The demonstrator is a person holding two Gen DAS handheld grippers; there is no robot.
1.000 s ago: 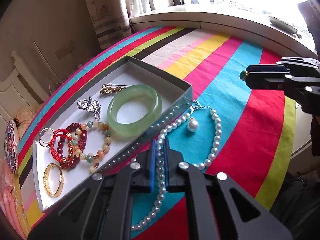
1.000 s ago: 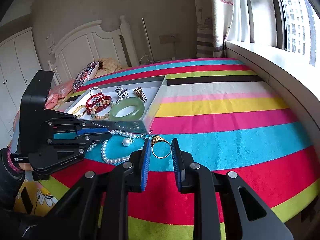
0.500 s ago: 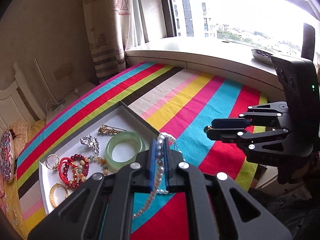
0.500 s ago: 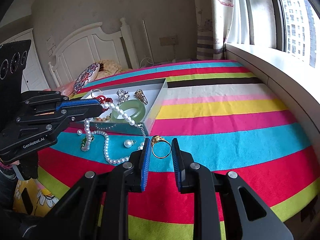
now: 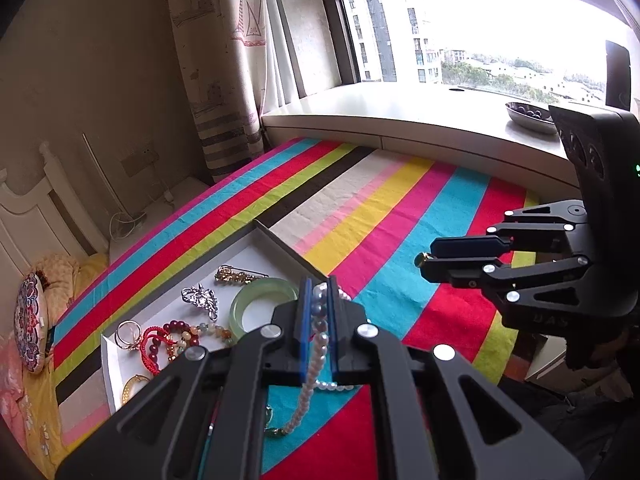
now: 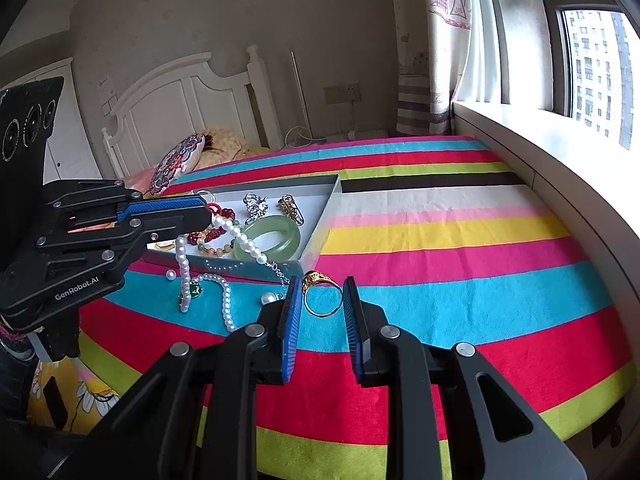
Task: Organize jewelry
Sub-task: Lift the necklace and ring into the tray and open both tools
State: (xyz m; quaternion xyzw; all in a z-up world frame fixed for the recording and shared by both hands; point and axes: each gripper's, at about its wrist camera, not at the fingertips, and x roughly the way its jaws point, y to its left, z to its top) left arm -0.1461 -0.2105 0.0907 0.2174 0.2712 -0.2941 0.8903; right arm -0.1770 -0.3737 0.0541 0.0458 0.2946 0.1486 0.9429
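Observation:
My left gripper [image 5: 318, 294] is shut on a white pearl necklace [image 5: 316, 344] and holds it lifted; its strands hang down to the striped cloth [image 6: 440, 280]. In the right wrist view the left gripper [image 6: 206, 214] and the necklace [image 6: 240, 240] are above the near edge of the white jewelry tray [image 6: 320, 220]. My right gripper [image 6: 322, 292] is shut on a gold ring [image 6: 322, 296] held above the cloth. It also shows in the left wrist view [image 5: 426, 260]. The tray [image 5: 256, 256] holds a green jade bangle [image 5: 256, 304], brooches and bead bracelets.
A small green pendant [image 6: 194, 290] and a loose pearl [image 6: 171, 275] lie on the cloth by the tray. A window sill [image 5: 400, 120] with a dish [image 5: 528, 114] runs along the far side. A headboard [image 6: 180, 112] and a pillow [image 6: 176, 162] are beyond the tray.
My left gripper has risen with the pearl necklace, pulling most of it off the cloth toward the tray. The right gripper has kept still with the ring.

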